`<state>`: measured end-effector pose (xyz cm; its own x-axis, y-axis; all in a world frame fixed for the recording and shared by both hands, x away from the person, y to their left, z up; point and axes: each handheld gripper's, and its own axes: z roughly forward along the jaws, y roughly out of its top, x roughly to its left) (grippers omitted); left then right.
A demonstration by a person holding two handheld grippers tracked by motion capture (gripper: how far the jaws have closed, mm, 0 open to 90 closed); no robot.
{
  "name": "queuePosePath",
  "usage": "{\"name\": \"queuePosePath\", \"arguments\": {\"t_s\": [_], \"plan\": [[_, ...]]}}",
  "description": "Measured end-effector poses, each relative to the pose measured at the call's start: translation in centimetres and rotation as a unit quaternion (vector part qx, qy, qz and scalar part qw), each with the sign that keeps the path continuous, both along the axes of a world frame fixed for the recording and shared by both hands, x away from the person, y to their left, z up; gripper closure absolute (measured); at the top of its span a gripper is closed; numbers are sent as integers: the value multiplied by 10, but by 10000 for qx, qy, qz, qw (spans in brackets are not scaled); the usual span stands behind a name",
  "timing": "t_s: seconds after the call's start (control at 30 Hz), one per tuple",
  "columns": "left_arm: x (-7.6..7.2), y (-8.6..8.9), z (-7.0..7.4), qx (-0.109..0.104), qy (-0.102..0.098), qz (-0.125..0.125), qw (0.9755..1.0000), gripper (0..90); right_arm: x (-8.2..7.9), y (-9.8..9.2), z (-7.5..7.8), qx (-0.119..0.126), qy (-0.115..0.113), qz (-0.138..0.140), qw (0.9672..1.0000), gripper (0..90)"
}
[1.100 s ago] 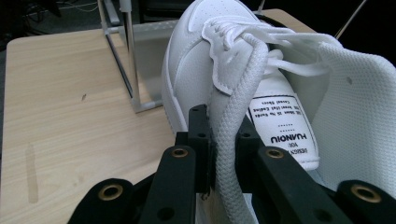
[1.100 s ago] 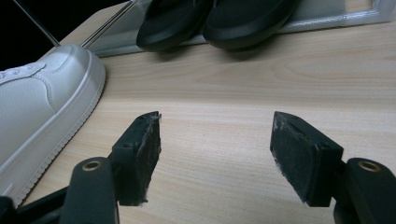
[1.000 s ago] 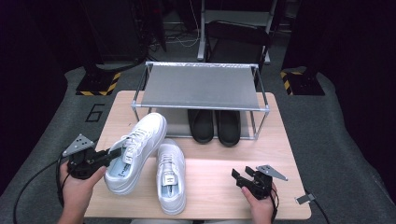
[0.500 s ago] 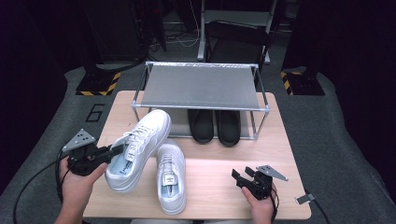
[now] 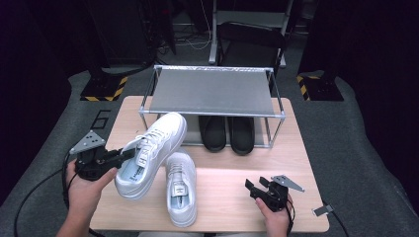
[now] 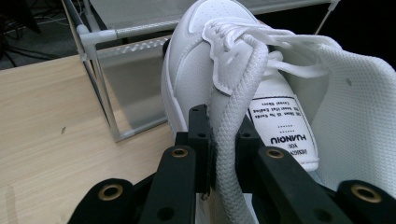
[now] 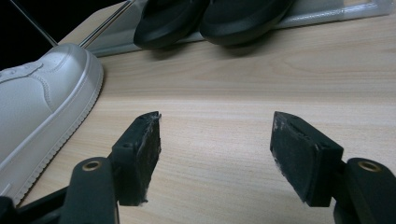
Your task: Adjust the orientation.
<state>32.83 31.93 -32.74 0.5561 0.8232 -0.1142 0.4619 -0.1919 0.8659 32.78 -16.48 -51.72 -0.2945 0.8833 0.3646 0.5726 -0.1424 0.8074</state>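
A white sneaker [image 5: 148, 153] hangs tilted above the wooden table [image 5: 296, 158], toe aimed toward one o'clock at the metal shoe rack [image 5: 212, 91]. The left gripper [image 5: 121, 157] is clenched on its heel collar — in the left gripper view the padded rim [image 6: 229, 154] sits pinched between the jaws. At the sneaker's four o'clock, its mate [image 5: 179, 187] lies flat on the table. Black shoes [image 5: 227, 133] sit under the rack. The right gripper [image 5: 253, 187] rests at the table's five o'clock, jaws spread wide, grasping nothing.
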Motion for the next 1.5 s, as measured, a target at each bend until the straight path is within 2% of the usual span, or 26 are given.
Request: {"name": "queuePosePath", "arguments": {"t_s": [0.33,0.6,0.7,0.93,1.23,1.5], "plan": [[12,-7,17,5,-112,-33,9999,820,0,0,0,9,10,-5,10000,331],[32,-15,31,21,-173,-82,9998,820,0,0,-1,24,17,-12,10000,331],[43,-18,35,-15,-146,-104,9998,819,1,-1,-2,1,-27,15,10000,331],[69,-29,41,-104,-78,-103,9999,818,0,1,-2,40,36,-8,10000,330],[99,-41,50,-92,-103,65,9999,819,1,1,-4,39,35,19,10000,331],[131,-55,56,-192,-6,261,9995,818,1,0,-5,53,35,-25,10000,331]]}}
